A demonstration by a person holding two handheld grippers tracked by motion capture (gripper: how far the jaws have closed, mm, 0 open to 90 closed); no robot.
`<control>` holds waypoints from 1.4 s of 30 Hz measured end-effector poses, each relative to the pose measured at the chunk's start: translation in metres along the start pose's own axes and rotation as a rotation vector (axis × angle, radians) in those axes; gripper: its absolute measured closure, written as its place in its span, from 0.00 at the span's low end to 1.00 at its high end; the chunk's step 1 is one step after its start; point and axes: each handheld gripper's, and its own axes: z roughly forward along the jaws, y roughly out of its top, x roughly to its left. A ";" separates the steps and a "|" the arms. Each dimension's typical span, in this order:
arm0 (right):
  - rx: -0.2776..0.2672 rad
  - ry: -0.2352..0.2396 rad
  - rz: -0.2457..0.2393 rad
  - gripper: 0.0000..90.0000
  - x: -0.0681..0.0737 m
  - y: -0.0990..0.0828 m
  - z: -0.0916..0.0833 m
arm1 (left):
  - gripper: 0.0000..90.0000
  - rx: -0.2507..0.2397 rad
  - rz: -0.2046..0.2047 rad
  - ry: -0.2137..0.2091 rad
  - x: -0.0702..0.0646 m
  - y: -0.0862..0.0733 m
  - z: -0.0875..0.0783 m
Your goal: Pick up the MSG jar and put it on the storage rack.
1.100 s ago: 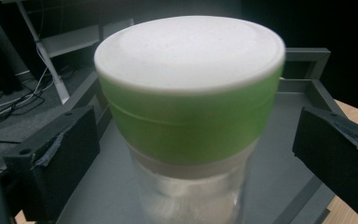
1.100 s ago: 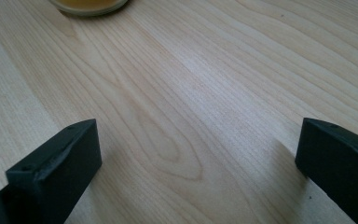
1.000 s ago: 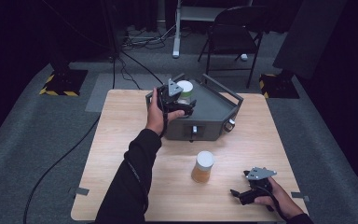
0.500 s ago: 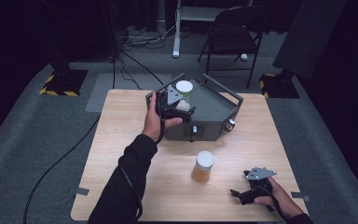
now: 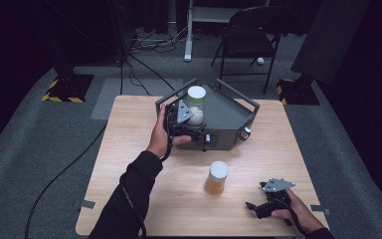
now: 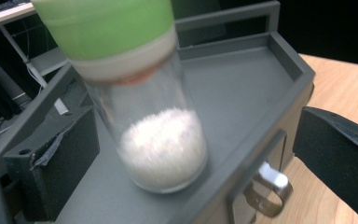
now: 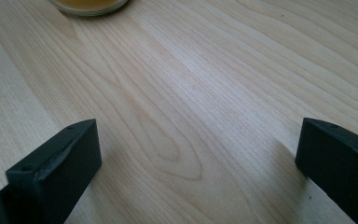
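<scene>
A clear jar [image 5: 196, 105] with a green-banded white lid and white powder inside stands upright on the grey tray-topped box [image 5: 229, 115]. My left gripper [image 5: 185, 119] is at the jar's near-left side. In the left gripper view the jar [image 6: 161, 140] stands between the wide-apart jaws of the left gripper [image 6: 193, 140], and neither jaw touches it. An amber jar [image 5: 216, 178] with a white lid stands on the wooden table [image 5: 129, 149]. My right gripper [image 5: 258, 206] rests low at the front right, open over bare wood [image 7: 196, 149].
The grey box has a raised rim [image 6: 242, 21] and a front drawer with a metal handle [image 6: 265, 189]. The amber jar's base [image 7: 91, 4] lies beyond the right jaws. A chair [image 5: 248, 35] and cables lie on the floor behind the table.
The left hand and gripper have drawn back a little toward the near side, leaving the powder jar more exposed on the box. The right gripper has not moved.
</scene>
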 end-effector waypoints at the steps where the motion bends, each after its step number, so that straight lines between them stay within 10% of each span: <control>1: 0.000 0.000 0.000 0.00 0.000 0.000 0.000 | 0.00 0.002 0.001 -0.004 -0.001 -0.002 -0.001; 42: 0.000 -0.001 0.001 0.00 0.000 0.000 0.000 | 0.01 0.126 0.054 -0.078 -0.027 -0.071 -0.028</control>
